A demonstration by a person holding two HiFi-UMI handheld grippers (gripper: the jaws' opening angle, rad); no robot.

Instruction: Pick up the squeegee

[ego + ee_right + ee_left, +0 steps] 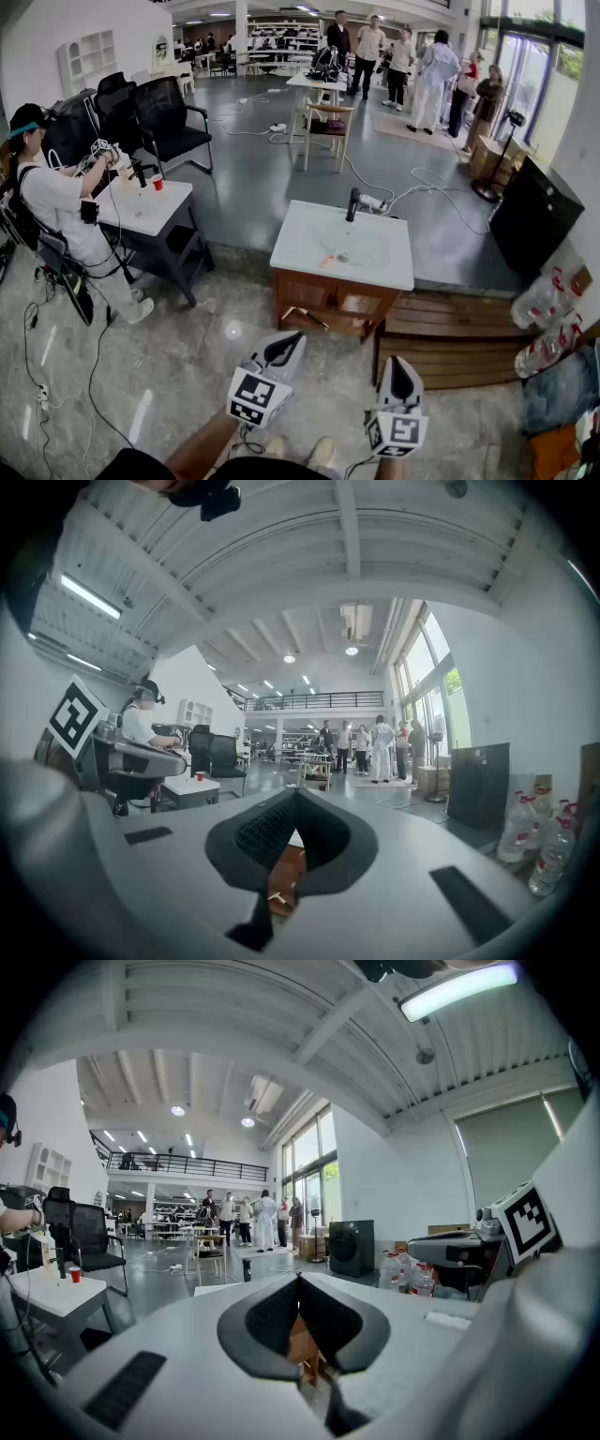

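A slim tool with a pale head and dark handle, probably the squeegee (305, 318), lies on the open lower shelf of the wooden cabinet (328, 300) under the white sink top (375, 267). Both grippers hover low in the head view, well short of the cabinet. My left gripper (296, 338) points toward the shelf, its jaws shut with nothing between them (299, 1279). The right gripper (399, 362) sits beside it, also shut and holding nothing (296, 796). Through the gaps below the jaws only brown cabinet wood shows.
A black faucet (352, 203) stands at the sink's back, with a small orange item (327, 260) in the basin. Wooden pallet boards (450, 342) lie right of the cabinet; water bottles (544, 309) beyond them. A seated person (56, 206) works at a white table (155, 211) on the left.
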